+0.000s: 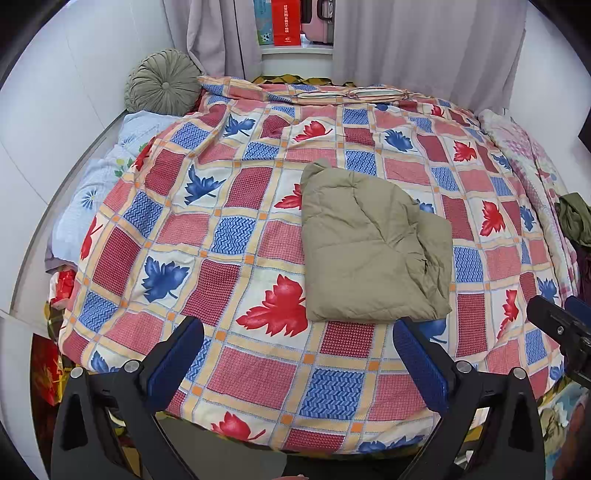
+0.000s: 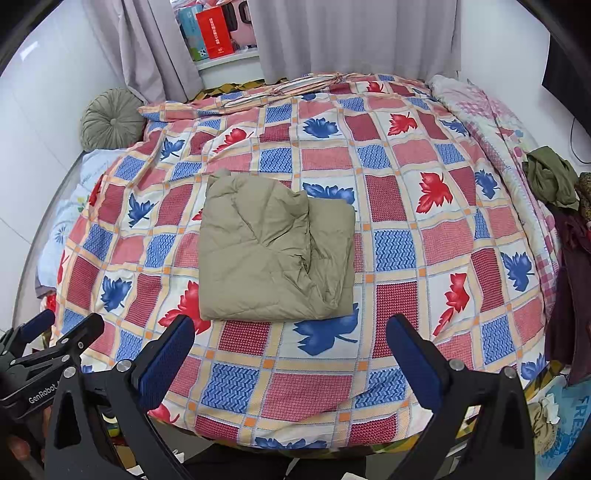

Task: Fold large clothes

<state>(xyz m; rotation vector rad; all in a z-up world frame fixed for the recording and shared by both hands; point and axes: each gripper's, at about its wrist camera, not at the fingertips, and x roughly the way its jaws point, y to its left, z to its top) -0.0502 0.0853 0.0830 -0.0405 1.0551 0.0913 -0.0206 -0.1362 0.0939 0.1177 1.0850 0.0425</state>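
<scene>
A folded khaki quilted garment lies on the bed, on a checked quilt printed with red and blue maple leaves. The bundle sits near the foot edge of the bed, roughly midway between the bed's left and right sides, its lower edge just inside the foot edge. Its right part is creased and bunched where layers overlap; the rest lies flat.

The left gripper hangs over the foot edge with its jaws spread wide and nothing between the blue pads; the bundle's lower edge lies just beyond the fingertips. The right gripper is likewise wide apart and empty, over the same edge, with the bundle just ahead of its left finger. Neither touches the garment. Each gripper shows at the side of the other's view.

Around the bundle the quilt is bare. At the head end, in the left corner, a round green pleated cushion leans against the wall, with a pale blue flowered pillow below it along the left side. A striped folded cloth lies at the head edge. Along the right edge runs a pink-and-white blanket, and past it a crumpled olive garment rests on a dark heap. Grey curtains hang behind the bed, parted over a shelf with a red box.
</scene>
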